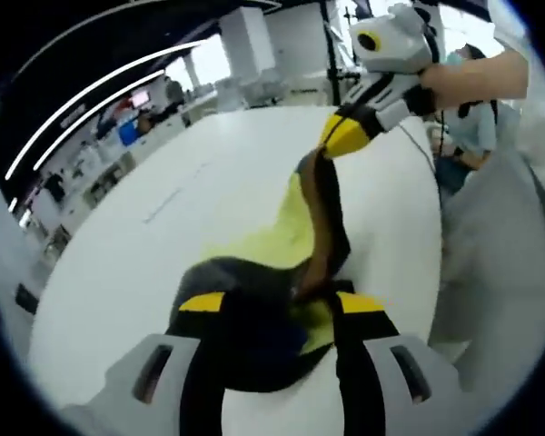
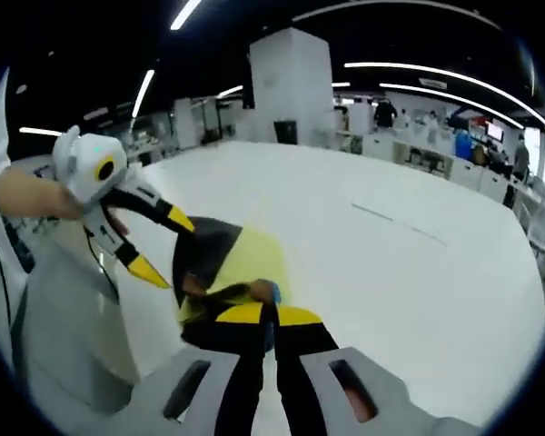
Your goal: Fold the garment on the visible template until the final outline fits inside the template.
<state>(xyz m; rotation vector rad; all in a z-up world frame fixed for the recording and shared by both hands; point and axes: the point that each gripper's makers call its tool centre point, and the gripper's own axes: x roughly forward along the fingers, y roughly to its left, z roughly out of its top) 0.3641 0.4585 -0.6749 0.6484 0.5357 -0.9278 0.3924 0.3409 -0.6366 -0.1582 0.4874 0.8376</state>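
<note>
Left gripper [image 1: 280, 304] has its yellow-tipped jaws clamped on a bunched dark fold of the garment [image 1: 291, 241], lifting it just above the white table [image 1: 163, 236]. From that bunch, in the left gripper view, the yellow and dark cloth rises in a stretched band toward the right gripper [image 1: 331, 145], whose jaws are pinched together on the cloth's far end; a bare forearm and hand [image 1: 454, 82] hold that tool from the upper right.

In the right gripper view, the right gripper [image 2: 268, 313] has its jaws pressed together on a crumpled edge of the garment [image 2: 232, 263], which hangs between the two tools over the table [image 2: 391, 245]. Beside the garment there, the left gripper [image 2: 163, 245] comes in slanting downward, held by a hand [image 2: 36, 195], its two yellow tips spread where they meet the dark cloth.

Much of the garment is hidden behind the jaws, and its kind cannot be told. Faint lines [image 2: 409, 225] mark the table beyond the garment; whether they are the template is unclear.
</note>
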